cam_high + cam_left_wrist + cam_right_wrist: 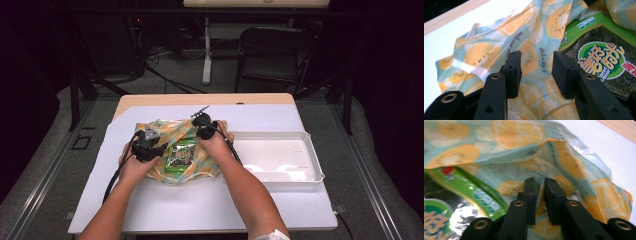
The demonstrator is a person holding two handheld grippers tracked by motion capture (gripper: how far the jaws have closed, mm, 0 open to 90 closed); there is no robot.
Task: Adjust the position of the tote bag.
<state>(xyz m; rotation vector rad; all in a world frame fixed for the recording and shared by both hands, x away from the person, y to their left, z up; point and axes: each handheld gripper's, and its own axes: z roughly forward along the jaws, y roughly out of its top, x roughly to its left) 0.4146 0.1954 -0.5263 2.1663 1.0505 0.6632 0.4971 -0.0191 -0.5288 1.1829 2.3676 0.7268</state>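
From the high view we see a wooden table covered by a white sheet [165,200], with a person's two forearms entering from the bottom edge. At the sheet's middle lies a crumpled plastic bag printed with orange citrus slices on pale blue [165,131], and on it rests a flat green snack packet with a dark centre and a round label [181,155]. To the right of the bag, just beside it, sits a shallow white rectangular plastic tray [305,177].

The left gripper [150,150] sits at the bag's left part. In the left gripper view its jaws stand spread — the printed bag [499,50] lies beyond and beneath the gap, and the pads do not press on it. The green packet [599,60] appears to the right of that gripper's right-hand jaw.

The right gripper [204,131] sits at the bag's far right part, near the tray's left end. In the right gripper view its jaws stand a narrow gap apart, with a fold of the bag [564,162] rising in that gap; we cannot tell whether the pads press on the fold. The green packet [461,192] lies to the left of these jaws, partly overlapped by the bag.
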